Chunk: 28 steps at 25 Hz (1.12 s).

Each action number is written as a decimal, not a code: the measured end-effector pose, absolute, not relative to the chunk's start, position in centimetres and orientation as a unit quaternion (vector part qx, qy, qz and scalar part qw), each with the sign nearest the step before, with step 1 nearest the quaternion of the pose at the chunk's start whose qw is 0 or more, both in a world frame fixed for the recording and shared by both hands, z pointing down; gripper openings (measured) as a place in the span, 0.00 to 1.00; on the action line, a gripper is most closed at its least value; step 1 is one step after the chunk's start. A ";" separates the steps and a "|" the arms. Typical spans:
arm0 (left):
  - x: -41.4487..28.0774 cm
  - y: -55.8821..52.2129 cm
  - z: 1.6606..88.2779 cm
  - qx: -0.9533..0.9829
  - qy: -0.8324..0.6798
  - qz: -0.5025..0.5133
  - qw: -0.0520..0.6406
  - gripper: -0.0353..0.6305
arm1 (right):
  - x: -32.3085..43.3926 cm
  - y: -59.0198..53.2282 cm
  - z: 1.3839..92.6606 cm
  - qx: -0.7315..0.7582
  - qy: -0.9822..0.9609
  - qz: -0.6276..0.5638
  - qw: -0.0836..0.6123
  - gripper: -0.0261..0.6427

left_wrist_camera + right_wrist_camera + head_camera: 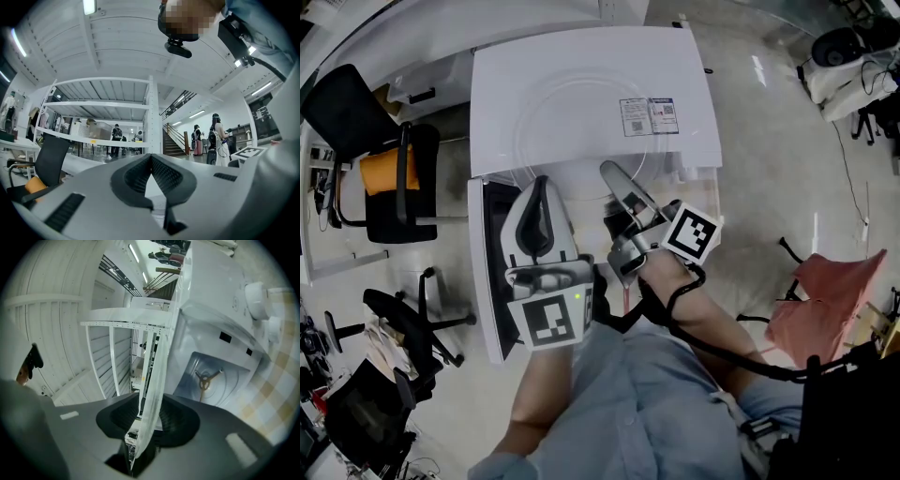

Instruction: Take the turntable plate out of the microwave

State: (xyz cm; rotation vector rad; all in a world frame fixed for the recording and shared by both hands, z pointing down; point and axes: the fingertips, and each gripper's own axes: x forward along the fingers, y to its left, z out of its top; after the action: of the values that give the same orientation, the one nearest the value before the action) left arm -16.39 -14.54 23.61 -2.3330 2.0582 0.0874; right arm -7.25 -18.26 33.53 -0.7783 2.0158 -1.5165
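Note:
The white microwave (581,66) stands with its door (487,272) swung open to the left. The clear glass turntable plate (572,122) lies flat on the microwave's top, its near rim at the front edge. My right gripper (614,173) is at that rim. In the right gripper view the plate (157,380) runs edge-on between the pads with a gap on each side, so the right gripper (147,418) is open around it. The cavity holds only the roller ring (205,378). My left gripper (540,183) hovers by the door, tips together and empty (150,157).
Black office chairs (394,178) stand at the left and a chair with red cloth (825,300) at the right. The microwave rests on a checkered cloth (276,394). Shelving (98,105) and several people (218,136) are far off in the room.

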 end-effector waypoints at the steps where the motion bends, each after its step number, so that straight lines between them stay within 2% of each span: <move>1: -16.2 -14.3 23.7 -0.750 0.661 0.028 0.014 0.06 | -7.2 -18.0 33.4 -0.285 0.742 -0.554 0.247 0.20; 16: -15.2 -12.4 23.2 -0.740 0.671 0.035 0.023 0.06 | -4.6 -14.8 33.0 -0.277 0.763 -0.536 0.234 0.35; 24: -15.1 -8.7 24.4 -0.731 0.683 0.005 0.017 0.06 | -2.3 -10.6 34.2 -0.287 0.784 -0.522 0.175 0.35; 26: -14.6 -7.8 25.4 -0.729 0.684 -0.005 0.006 0.06 | -2.2 -9.9 34.6 -0.293 0.796 -0.510 0.146 0.26; 28: -14.0 -7.0 26.4 -0.730 0.683 -0.015 -0.007 0.06 | -2.5 -9.2 35.3 -0.306 0.810 -0.492 0.091 0.04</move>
State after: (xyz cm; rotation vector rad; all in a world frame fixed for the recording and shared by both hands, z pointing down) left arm -14.04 -7.03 26.36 -2.3040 2.1547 -0.0484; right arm -2.45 -9.21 35.34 -0.9089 2.4075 -1.4611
